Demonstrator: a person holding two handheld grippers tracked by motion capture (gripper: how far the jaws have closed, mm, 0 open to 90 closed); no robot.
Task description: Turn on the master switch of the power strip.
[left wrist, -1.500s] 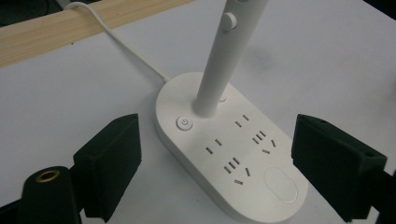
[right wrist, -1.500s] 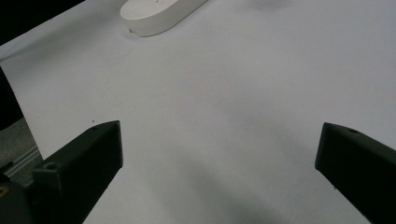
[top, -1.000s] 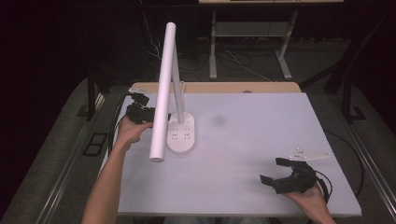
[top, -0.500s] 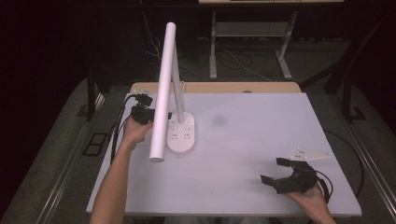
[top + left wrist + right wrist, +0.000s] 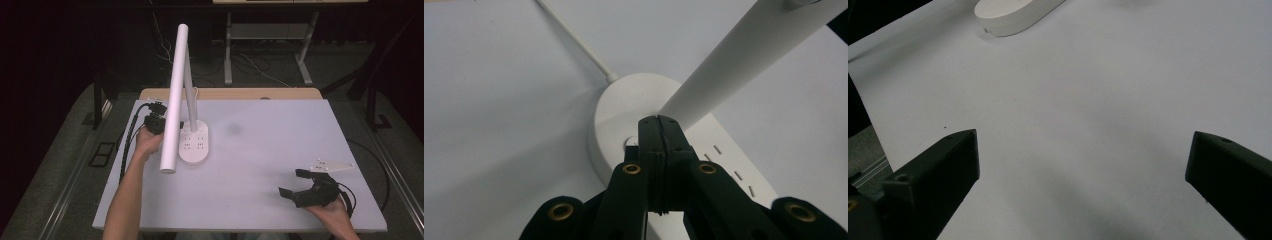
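Presently left gripper pinched closed on nothing, tips over lamp base beside small button at stem foot. Lamp head long axis runs toward person. Right gripper wide open, empty, well apart; left nearer, likely presses button.

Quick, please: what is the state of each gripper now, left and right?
Left gripper: closed, empty, tips over the desk lamp base.
Right gripper: open, empty, above the table.

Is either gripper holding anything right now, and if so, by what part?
Nothing. The left gripper is shut on itself, tips just above the lamp base. The right gripper hangs open over bare table.
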